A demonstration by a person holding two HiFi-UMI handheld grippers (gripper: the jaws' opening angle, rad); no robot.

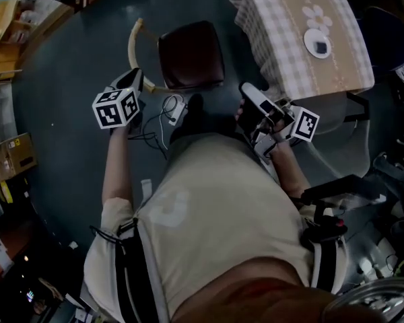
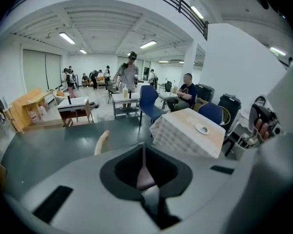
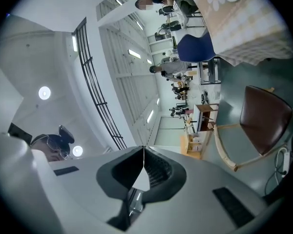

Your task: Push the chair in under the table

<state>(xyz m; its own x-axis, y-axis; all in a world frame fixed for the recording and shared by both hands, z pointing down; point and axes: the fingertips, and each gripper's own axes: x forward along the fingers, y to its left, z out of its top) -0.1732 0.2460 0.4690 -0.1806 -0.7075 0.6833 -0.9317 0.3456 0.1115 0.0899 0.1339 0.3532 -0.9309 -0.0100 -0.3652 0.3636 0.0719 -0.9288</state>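
Since the table (image 1: 303,39) stands far right and the chair (image 1: 188,54) sits just left of it, seat facing it but not yet under, we should press the curved backrest (image 1: 136,46) rightward with the left gripper (image 1: 135,79), jaws closed on nothing. The right gripper (image 1: 248,89), likewise closed and empty, can guide the seat straight.

The chair (image 1: 190,54) had a smooth, brown, leather-like seat and a pale wooden back rail. The tablecloth (image 1: 286,42) was matt checked fabric. The floor (image 1: 67,73) was smooth and faintly glossy.
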